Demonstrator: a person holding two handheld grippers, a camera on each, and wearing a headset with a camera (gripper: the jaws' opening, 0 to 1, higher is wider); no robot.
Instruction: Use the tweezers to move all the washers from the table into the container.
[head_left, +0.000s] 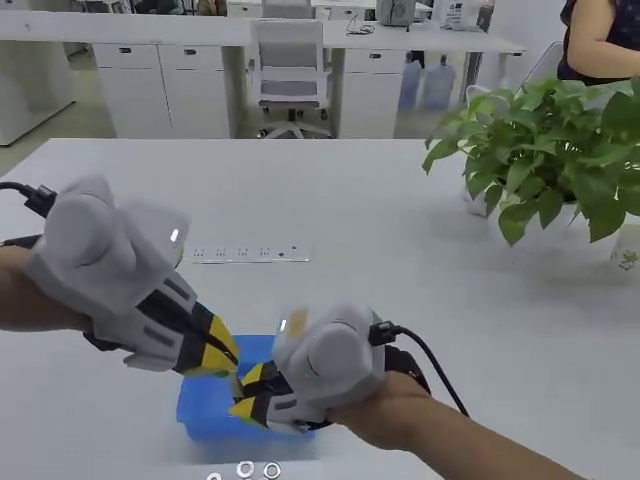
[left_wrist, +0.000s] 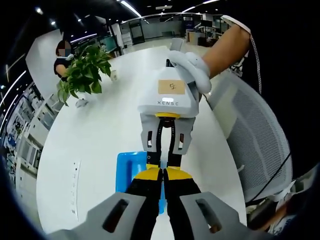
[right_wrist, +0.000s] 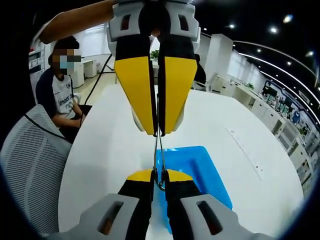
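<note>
Crowding the container (head_left: 205, 415), left tongs (head_left: 228, 358) and right tongs (head_left: 245, 393) pinch tweezers (right_wrist: 157, 145).

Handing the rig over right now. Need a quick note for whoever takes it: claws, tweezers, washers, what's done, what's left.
Left claw: shut on the tweezers.
Right claw: shut on the same tweezers. The two claws meet tip to tip over the blue container.
Washers: at least two lie on the table, just in front of the container at the near edge of the head view.
Done: no washer shows in the container, though the claws hide part of it.
Left: probably settle the tweezers in one claw, then move every washer in.
</note>
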